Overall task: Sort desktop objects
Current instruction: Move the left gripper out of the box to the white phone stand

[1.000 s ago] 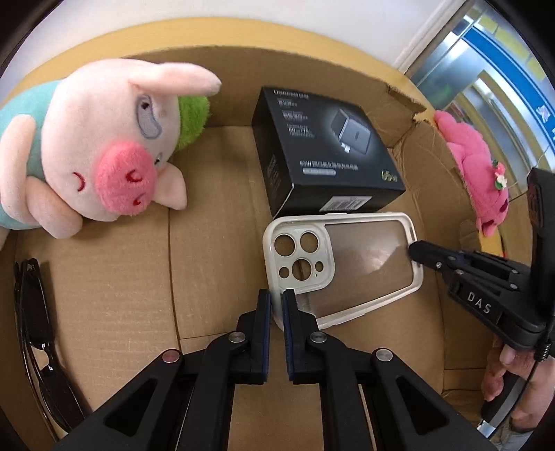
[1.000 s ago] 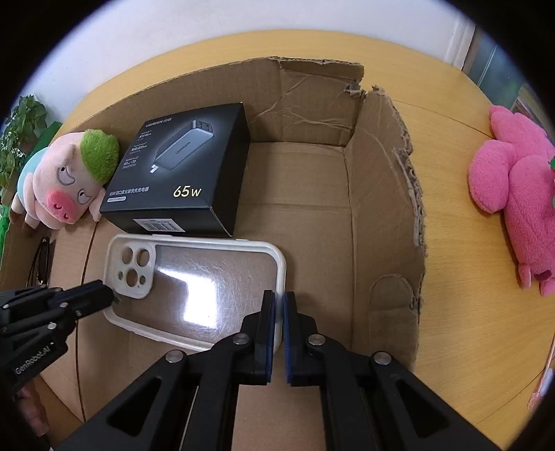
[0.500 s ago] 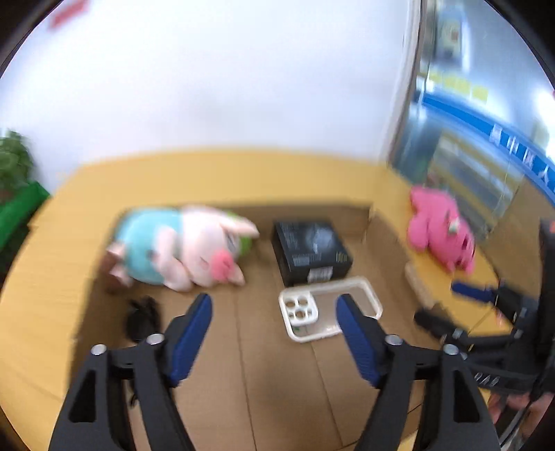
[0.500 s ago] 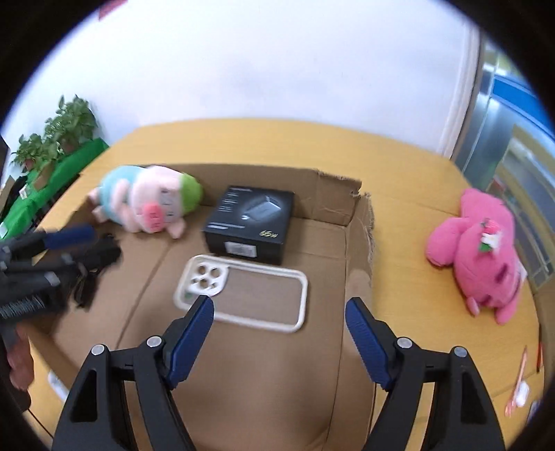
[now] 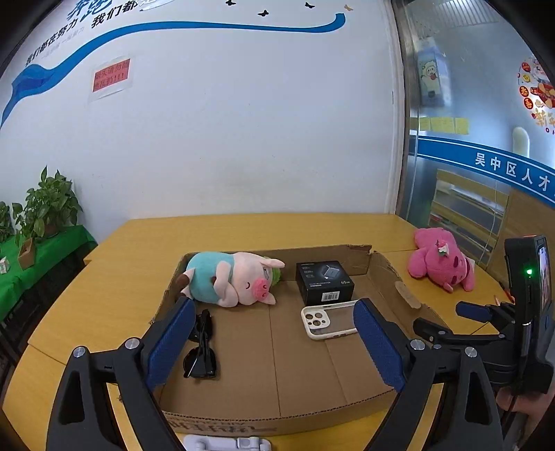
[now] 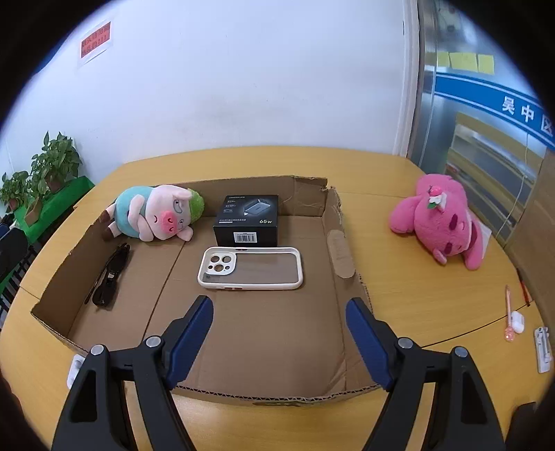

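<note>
Both grippers have pulled up and back from the phone case, empty. Left gripper jaws are opening wide; right gripper jaws stand spread. Inside the cardboard tray on the counter lie sunglasses, a pig plush, a black box touching the case. A pink plush lies outside, right.

This looks like an office or public service centre. A white wall carries a painted blue wave stripe with Chinese slogan lettering and a red paper notice. A glass partition bears a blue band of Chinese characters, yellow sticky notes and festive red stickers. Potted green plants stand beside the round yellow wooden desk.
</note>
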Available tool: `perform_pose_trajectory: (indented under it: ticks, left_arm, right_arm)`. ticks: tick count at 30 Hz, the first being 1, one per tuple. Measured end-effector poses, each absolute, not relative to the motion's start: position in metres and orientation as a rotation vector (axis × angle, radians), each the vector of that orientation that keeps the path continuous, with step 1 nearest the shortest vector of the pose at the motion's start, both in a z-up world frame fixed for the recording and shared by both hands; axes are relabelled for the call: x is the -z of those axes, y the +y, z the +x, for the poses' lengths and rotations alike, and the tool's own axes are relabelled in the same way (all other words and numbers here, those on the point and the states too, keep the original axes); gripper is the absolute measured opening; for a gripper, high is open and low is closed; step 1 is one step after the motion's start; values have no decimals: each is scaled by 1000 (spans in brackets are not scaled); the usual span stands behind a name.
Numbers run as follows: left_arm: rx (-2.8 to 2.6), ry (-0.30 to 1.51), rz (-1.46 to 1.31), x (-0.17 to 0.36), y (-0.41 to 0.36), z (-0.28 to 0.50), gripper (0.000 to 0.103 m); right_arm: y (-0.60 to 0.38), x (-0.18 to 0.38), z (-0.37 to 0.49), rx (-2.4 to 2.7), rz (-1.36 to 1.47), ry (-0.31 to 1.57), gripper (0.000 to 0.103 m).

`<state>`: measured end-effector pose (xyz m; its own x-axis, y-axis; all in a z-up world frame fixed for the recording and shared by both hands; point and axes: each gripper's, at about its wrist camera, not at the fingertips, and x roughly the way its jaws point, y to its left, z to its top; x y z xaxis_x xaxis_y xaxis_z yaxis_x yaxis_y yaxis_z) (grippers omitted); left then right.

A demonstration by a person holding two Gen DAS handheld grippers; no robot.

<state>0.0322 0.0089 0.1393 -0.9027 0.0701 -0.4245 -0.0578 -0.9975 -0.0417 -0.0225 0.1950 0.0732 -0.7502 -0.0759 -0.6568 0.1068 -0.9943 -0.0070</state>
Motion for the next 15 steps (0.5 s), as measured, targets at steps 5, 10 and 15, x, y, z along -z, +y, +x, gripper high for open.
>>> perform_pose_trajectory:
  ticks: [5,10,15]
  left_arm:
    - [-3015,-76,-680,-137,-1,38,95]
    - [-3008,-79,-700,-134,-7,42,95]
    - [-2992,-85,-756,-126,-20,44,95]
  right_arm:
    - [193,-77,-11,2850,1057,64,79]
    - [189,-78,-6,2846,1047,74,79]
    - [183,-74,-4,2812,1060,59,79]
